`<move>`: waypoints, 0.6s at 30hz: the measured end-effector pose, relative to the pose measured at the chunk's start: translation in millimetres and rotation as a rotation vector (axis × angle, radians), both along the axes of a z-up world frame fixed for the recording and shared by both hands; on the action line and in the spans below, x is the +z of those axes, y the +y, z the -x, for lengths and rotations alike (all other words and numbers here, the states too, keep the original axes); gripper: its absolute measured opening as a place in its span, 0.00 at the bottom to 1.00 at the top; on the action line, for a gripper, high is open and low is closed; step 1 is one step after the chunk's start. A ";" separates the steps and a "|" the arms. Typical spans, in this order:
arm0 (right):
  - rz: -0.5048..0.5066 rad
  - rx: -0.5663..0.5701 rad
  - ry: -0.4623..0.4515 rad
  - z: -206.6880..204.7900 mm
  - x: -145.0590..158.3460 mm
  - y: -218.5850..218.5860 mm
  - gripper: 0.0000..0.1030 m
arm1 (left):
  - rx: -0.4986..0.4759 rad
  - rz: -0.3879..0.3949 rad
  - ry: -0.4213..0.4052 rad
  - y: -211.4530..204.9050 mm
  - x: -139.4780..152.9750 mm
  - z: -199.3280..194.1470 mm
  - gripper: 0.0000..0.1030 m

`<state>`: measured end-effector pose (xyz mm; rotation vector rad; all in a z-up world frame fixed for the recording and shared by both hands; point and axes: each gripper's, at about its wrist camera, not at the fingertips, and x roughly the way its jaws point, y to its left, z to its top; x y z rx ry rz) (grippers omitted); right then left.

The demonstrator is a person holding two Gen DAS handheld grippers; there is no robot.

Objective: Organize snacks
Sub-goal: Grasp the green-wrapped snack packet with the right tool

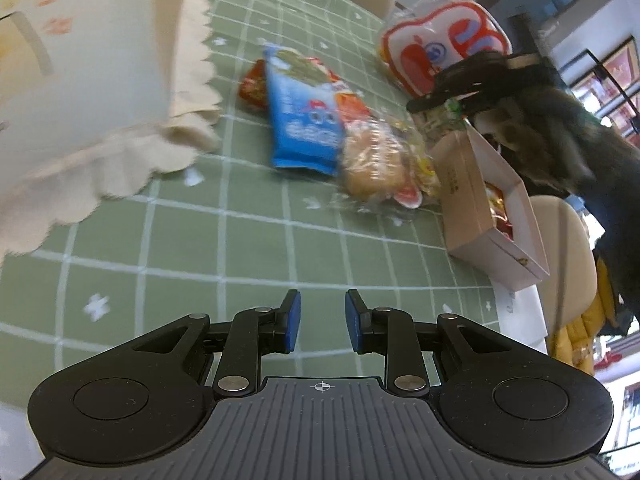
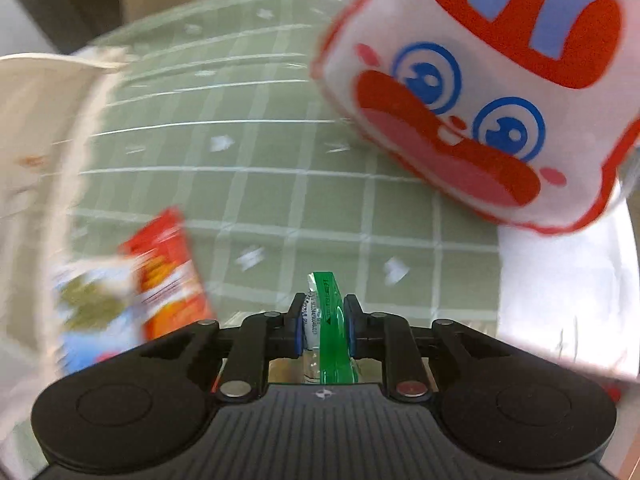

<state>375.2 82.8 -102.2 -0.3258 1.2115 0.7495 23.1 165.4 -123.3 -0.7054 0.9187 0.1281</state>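
Observation:
My left gripper (image 1: 322,320) hovers open over the green checked tablecloth (image 1: 240,260), its blue pads apart with nothing between them. Ahead lies a heap of snacks: a blue packet (image 1: 304,128), a red packet (image 1: 253,88) under it, and a bun in clear wrap (image 1: 376,162). My right gripper (image 2: 323,328) is shut on a thin green-and-clear packet (image 2: 326,308) that sticks up between the pads. In the left wrist view, that right gripper (image 1: 448,98) hangs above the tan box (image 1: 476,216), carried by a furry dark sleeve (image 1: 560,136).
A big red-and-white cartoon-face bag (image 2: 480,112) stands at the right, also the bag (image 1: 440,48) behind the box. A cream fabric bag (image 1: 100,100) fills the left. A red-orange packet (image 2: 172,276) lies lower left. Chair backs (image 1: 568,264) border the table.

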 end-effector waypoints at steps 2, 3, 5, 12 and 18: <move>-0.063 0.031 0.011 26.1 19.3 -20.4 0.18 | -0.018 -0.020 -0.012 -5.6 2.4 -14.4 0.27; -0.098 0.041 0.025 39.7 26.9 -33.9 0.18 | -0.026 -0.035 -0.021 -7.8 4.9 -23.0 0.27; -0.156 0.052 0.043 73.3 40.1 -63.0 0.18 | -0.031 -0.065 -0.037 -9.9 9.3 -40.3 0.27; -0.093 0.040 -0.170 180.2 33.0 -162.4 0.18 | 0.053 -0.130 -0.041 2.2 15.5 -102.2 0.27; 0.055 -0.050 -0.356 233.2 -12.0 -209.5 0.19 | -0.032 -0.281 -0.042 -26.6 16.2 -138.6 0.27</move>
